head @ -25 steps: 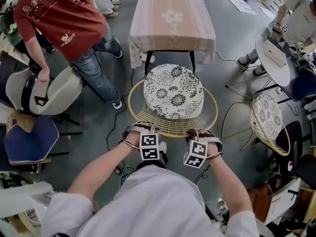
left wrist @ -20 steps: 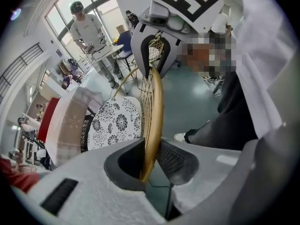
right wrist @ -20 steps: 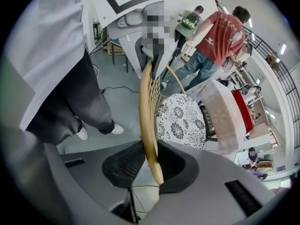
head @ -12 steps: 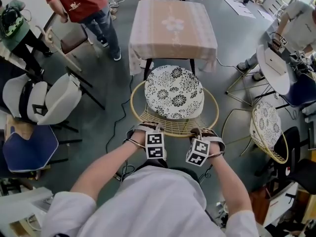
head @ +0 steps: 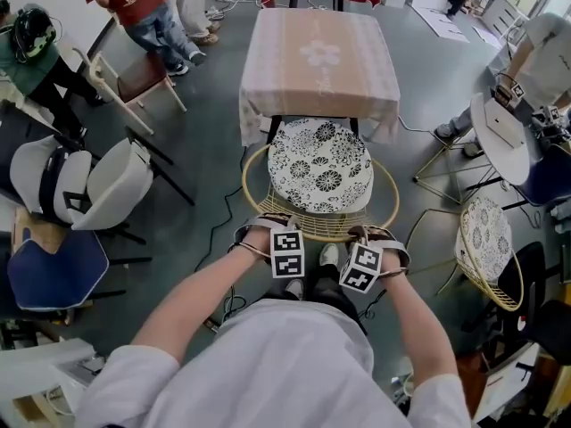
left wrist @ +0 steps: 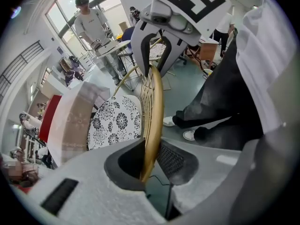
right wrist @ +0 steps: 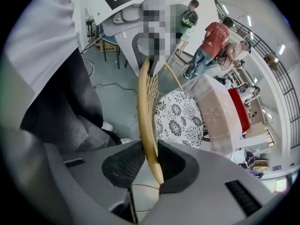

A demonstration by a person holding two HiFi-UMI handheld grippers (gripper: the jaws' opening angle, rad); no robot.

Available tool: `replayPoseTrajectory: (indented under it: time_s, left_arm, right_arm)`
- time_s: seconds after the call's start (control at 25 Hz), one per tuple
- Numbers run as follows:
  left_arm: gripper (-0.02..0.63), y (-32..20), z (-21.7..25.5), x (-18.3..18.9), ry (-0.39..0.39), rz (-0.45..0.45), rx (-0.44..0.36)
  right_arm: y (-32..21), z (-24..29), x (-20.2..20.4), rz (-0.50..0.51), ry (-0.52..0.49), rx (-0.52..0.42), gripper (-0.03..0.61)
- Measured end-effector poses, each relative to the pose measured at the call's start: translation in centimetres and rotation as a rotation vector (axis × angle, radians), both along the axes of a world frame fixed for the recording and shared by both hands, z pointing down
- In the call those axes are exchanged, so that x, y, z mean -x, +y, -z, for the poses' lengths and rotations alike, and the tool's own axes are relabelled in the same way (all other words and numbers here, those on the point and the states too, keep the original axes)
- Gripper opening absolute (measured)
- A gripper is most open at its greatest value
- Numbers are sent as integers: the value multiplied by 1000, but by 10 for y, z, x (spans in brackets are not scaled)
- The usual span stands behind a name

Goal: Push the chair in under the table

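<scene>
Left gripper (head: pixel 268 228): jaws narrow, clamped on the top rim of the chair (head: pixel 314 226). In the left gripper view the rim (left wrist: pixel 154 116) runs straight up between the dark pads of the left gripper (left wrist: pixel 151 165).

Right gripper (head: pixel 371 235): jaws narrow too, gripping the same rim (right wrist: pixel 146 125) just to the right of the left pair. The bar sits between its pads (right wrist: pixel 152 165).

Chair: round basket frame of thin golden-tan rods under a thicker hoop. It carries a round white cushion (head: pixel 319 166) printed with black flower heads.

Position: the seat lies straight ahead of both jaws. Its far edge meets the hanging hem of the counter (head: pixel 318 56), and most of the seat is out in the open. I see one pale flower motif on the pinkish striped cloth.
</scene>
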State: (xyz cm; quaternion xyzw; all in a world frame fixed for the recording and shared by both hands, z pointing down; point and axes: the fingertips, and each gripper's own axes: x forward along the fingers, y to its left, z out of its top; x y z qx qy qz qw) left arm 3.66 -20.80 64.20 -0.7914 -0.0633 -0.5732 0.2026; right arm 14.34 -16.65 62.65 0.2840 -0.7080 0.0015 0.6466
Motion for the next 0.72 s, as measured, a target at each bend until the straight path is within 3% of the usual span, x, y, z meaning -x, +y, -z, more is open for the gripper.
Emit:
replayPoseTrajectory:
  time_s: [0.72]
  left_arm:
    - [72,-85,-1,-39,-60,81,-23]
  right_arm:
    - [-86,5,-37,69,-42,-17,67]
